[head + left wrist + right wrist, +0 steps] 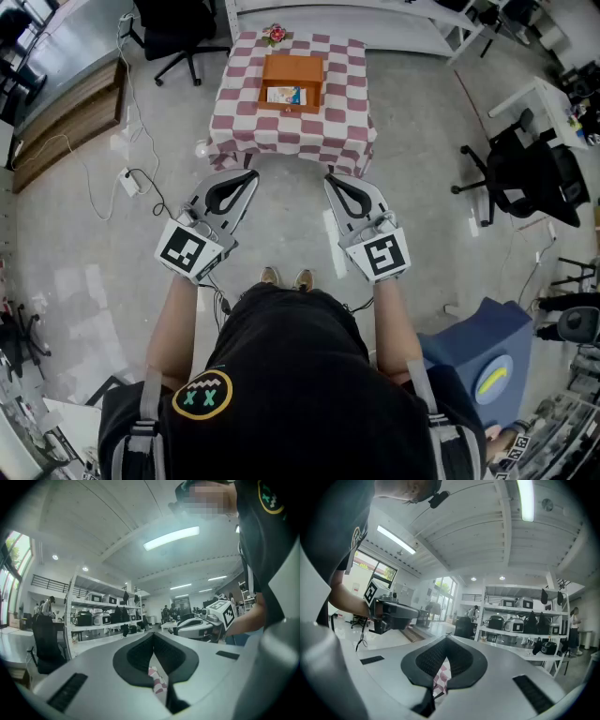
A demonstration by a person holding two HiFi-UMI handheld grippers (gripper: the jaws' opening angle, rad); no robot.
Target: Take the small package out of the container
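The left gripper (251,174) and right gripper (331,178) are both closed and empty, well short of the table (281,133). The package (284,95) lies in the container (292,66). If the jaws reach it unopened, they would likely shove the package or shift the container.

Checkered-cloth worktop (246,105) stood at 12 o'clock, pink flowers (275,35) at its far edge. Black office chair (183,37) at 11 o'clock, second chair (525,173) at 3 o'clock. Blue object (483,361) at 4 o'clock.
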